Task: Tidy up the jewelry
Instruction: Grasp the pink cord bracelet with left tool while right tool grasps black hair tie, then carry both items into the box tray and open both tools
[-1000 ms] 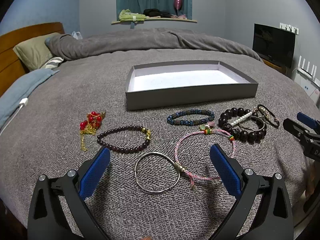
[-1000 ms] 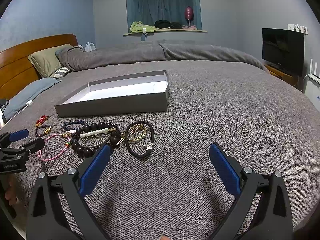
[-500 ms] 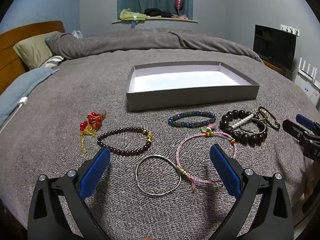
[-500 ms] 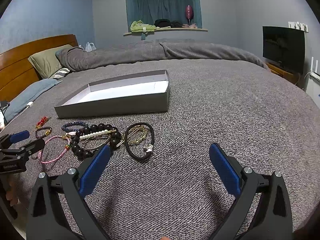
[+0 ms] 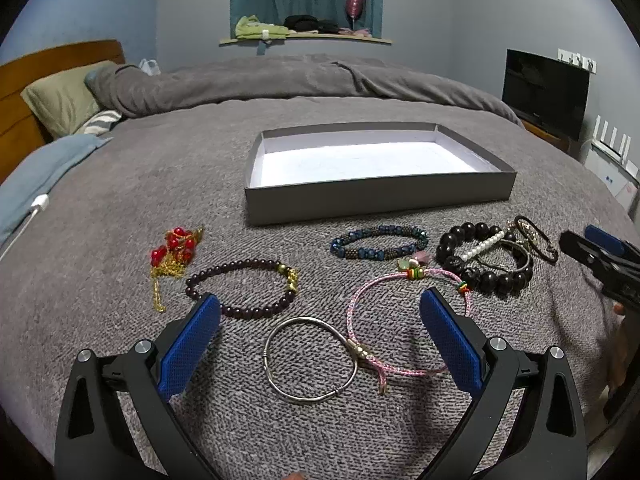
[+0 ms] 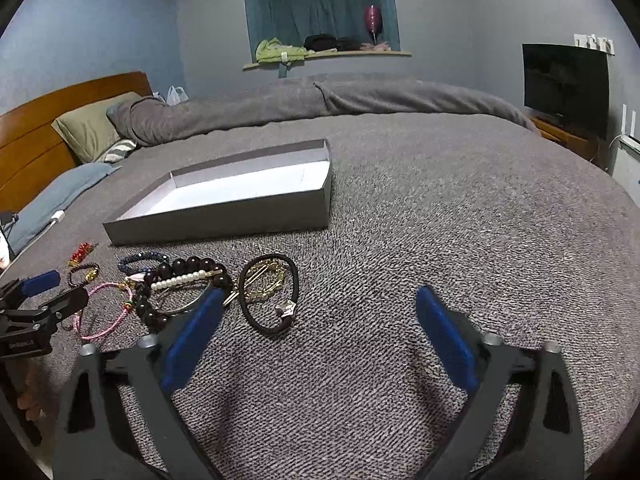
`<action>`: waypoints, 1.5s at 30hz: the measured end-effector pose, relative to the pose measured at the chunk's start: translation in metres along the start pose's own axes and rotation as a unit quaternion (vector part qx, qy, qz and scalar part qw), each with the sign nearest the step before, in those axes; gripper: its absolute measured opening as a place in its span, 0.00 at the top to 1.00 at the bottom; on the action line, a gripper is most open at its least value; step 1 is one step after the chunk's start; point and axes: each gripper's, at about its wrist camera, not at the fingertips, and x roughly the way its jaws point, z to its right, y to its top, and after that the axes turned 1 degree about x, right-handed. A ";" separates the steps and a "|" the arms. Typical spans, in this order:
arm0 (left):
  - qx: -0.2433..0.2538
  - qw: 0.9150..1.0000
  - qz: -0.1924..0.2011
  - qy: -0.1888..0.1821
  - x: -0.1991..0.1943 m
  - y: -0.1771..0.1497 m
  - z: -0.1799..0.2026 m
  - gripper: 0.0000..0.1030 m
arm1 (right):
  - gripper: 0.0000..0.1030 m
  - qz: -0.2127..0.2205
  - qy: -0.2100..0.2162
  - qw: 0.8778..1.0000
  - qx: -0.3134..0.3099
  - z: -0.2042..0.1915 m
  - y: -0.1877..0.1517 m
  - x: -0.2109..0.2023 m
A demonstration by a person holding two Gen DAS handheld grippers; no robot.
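Note:
An empty grey box (image 5: pixel 376 196) with a white floor sits on the bed; it also shows in the right wrist view (image 6: pixel 224 226). In front of it lie a red-and-gold chain (image 5: pixel 172 252), a dark bead bracelet (image 5: pixel 240 288), a silver bangle (image 5: pixel 310 360), a pink cord bracelet (image 5: pixel 400 320), a blue bead bracelet (image 5: pixel 378 242) and a pile of black beads and pearls (image 5: pixel 484 258). A black hair tie (image 6: pixel 270 294) lies beside the pile. My left gripper (image 5: pixel 318 332) is open above the bangle. My right gripper (image 6: pixel 320 312) is open and empty over bare blanket.
The jewelry lies on a grey blanket (image 6: pixel 440 208). Pillows (image 5: pixel 64 100) and a wooden headboard (image 5: pixel 16 92) are at far left. A TV (image 6: pixel 566 84) stands at right. The right gripper shows at the left view's right edge (image 5: pixel 600 260).
Both grippers have drifted slightly forward toward the jewelry. Both stay open and empty. No jewelry has moved.

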 end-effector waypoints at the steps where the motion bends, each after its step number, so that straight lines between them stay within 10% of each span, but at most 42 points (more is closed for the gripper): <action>1: 0.001 1.000 -0.001 -0.003 0.000 0.000 0.000 0.04 | 0.29 -0.005 0.001 1.000 -0.003 -0.001 0.000 0.002; 14: 0.013 0.999 0.023 -0.030 -0.010 -0.001 0.002 0.04 | 0.87 -0.047 0.011 0.998 -0.043 -0.015 -0.003 0.020; 24: 0.041 0.996 0.035 -0.071 -0.018 0.003 0.014 0.09 | 0.87 0.020 0.020 0.999 -0.015 0.002 0.011 -0.008; 29: 0.068 0.996 0.005 -0.064 -0.003 0.019 0.018 0.48 | 0.87 0.020 0.030 0.999 -0.016 0.007 0.013 -0.013; 40: 0.091 0.992 -0.056 -0.065 0.022 0.011 0.017 0.97 | 0.87 0.026 0.045 0.999 -0.002 0.022 0.018 -0.018; 45: 0.081 0.992 -0.032 -0.090 0.003 0.016 0.015 0.97 | 0.87 0.028 0.048 0.998 -0.004 0.021 0.019 -0.021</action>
